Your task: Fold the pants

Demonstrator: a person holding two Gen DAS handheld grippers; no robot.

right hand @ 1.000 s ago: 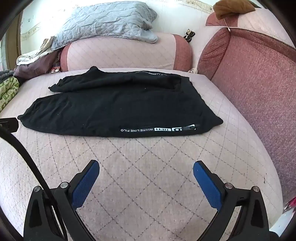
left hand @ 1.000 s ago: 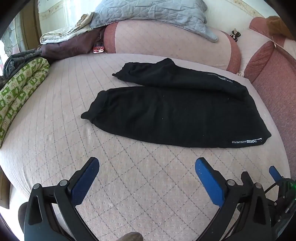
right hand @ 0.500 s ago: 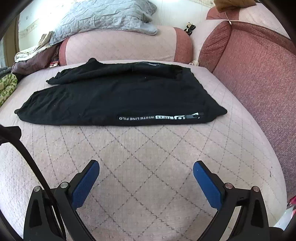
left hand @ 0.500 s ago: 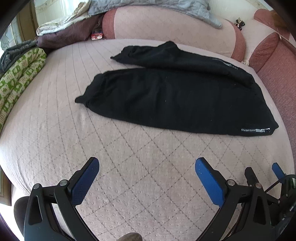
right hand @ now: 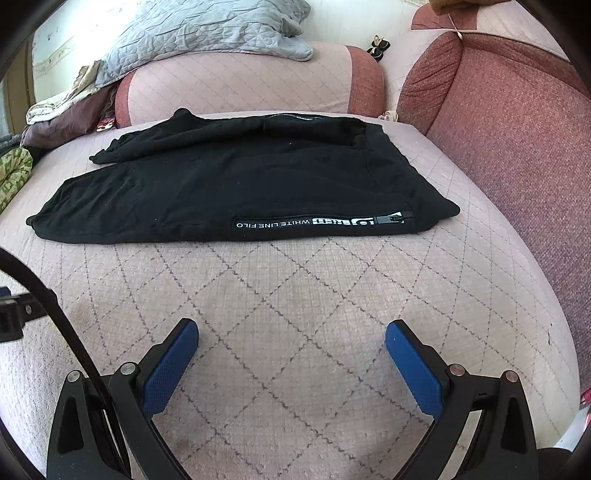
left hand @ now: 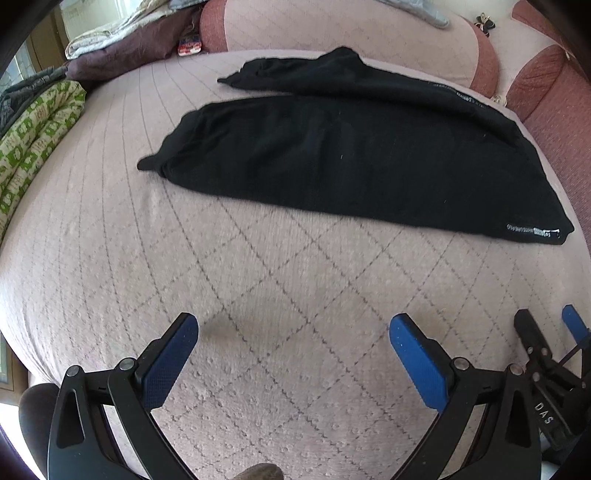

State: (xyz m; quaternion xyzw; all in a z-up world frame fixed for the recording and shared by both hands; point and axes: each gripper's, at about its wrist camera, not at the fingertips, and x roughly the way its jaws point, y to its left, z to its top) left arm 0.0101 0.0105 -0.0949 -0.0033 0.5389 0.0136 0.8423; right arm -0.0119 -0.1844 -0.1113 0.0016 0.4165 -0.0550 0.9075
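Black pants (left hand: 351, 158) lie flat on the pink quilted bed, legs pointing left, waist to the right. A white-lettered zip pocket (right hand: 321, 222) runs along their near edge. The far leg (left hand: 332, 74) lies slightly apart from the near one. My left gripper (left hand: 293, 328) is open and empty over the bed, short of the pants' near edge. My right gripper (right hand: 291, 332) is open and empty too, in front of the pocket end. The pants also show in the right wrist view (right hand: 229, 184).
Pink bed cover (left hand: 258, 295) under everything. A red-pink bolster (right hand: 240, 88) with a grey quilted pillow (right hand: 207, 29) lies behind the pants. A red headboard cushion (right hand: 517, 129) is on the right. A green patterned blanket (left hand: 33, 133) and piled cloth (left hand: 122, 44) lie at the left.
Both grippers have tilted down and moved forward toward the pants. They stay open. The pants have not moved.
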